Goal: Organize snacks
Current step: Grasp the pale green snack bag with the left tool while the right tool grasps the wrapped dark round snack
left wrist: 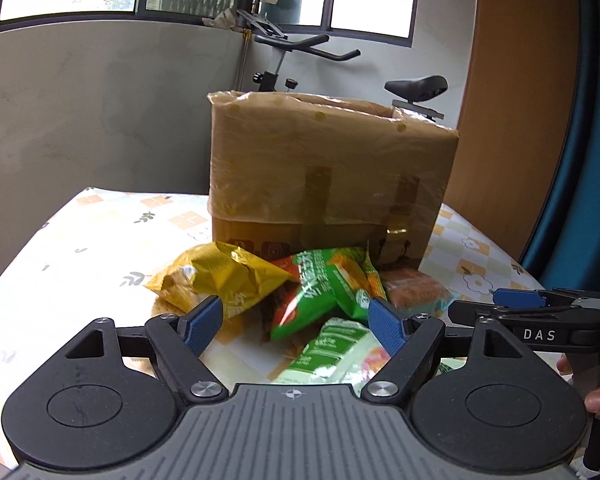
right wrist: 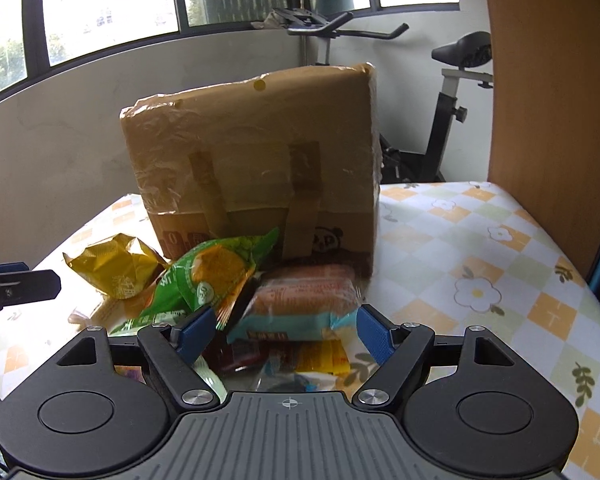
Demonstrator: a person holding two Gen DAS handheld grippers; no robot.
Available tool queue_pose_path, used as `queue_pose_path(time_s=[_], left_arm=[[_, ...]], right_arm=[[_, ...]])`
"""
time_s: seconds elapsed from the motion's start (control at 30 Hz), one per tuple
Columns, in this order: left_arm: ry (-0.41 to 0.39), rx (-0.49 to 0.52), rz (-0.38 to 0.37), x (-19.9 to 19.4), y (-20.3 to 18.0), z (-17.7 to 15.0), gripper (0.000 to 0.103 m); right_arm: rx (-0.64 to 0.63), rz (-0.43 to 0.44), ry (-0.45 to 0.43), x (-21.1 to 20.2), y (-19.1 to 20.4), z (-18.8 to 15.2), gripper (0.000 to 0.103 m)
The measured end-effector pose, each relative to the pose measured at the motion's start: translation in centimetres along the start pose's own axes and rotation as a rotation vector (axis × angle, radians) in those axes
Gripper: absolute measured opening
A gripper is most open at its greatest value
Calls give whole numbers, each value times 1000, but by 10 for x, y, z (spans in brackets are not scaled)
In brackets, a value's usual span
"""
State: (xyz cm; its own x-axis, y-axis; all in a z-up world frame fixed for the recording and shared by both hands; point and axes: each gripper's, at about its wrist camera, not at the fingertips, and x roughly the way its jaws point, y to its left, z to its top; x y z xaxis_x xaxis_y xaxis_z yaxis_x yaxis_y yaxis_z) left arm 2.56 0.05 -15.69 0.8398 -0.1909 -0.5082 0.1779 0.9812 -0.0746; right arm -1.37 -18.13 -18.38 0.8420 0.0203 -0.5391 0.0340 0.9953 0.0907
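A pile of snack packets lies on the flowered tablecloth (left wrist: 80, 248) in front of a tall open cardboard box (left wrist: 324, 168). In the left wrist view I see a yellow bag (left wrist: 220, 276), a green bag (left wrist: 324, 288), a pale green packet (left wrist: 332, 356) and an orange-blue packet (left wrist: 416, 292). My left gripper (left wrist: 296, 320) is open, just short of the pile. In the right wrist view my right gripper (right wrist: 284, 332) is open, its fingers either side of the orange-blue packet (right wrist: 300, 304); the green bag (right wrist: 208, 276), yellow bag (right wrist: 116, 268) and box (right wrist: 256, 160) lie beyond.
The right gripper (left wrist: 532, 312) shows at the right edge of the left wrist view, the left gripper (right wrist: 16, 284) at the left edge of the right one. An exercise bike (right wrist: 448, 92) stands behind the table. A wooden panel (right wrist: 548, 80) rises at right.
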Motion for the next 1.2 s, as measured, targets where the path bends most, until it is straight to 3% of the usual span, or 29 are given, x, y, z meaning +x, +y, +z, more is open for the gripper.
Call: queue_pose_path(time_s=[0.43,0.6,0.8,1.0,1.2], left_arm=[[75,-4,-56,6,-5,-16,86],[139,24,-107,19,-13,-25,88],[208,27,-112,38,-14,-34,88],[225,69,-95,59,-16,-40,99],[235,71,-107,67,-18,-47,103]], right_arm=[[-13,-10,32,-3,-1,-11,75],[-9,-11,50,2,-2,-14,75],[8,-17,63,5,-6,-17,75],[24,-16,76,9,-11,-20,74],[65,-21,104,17,-21,-25,74]])
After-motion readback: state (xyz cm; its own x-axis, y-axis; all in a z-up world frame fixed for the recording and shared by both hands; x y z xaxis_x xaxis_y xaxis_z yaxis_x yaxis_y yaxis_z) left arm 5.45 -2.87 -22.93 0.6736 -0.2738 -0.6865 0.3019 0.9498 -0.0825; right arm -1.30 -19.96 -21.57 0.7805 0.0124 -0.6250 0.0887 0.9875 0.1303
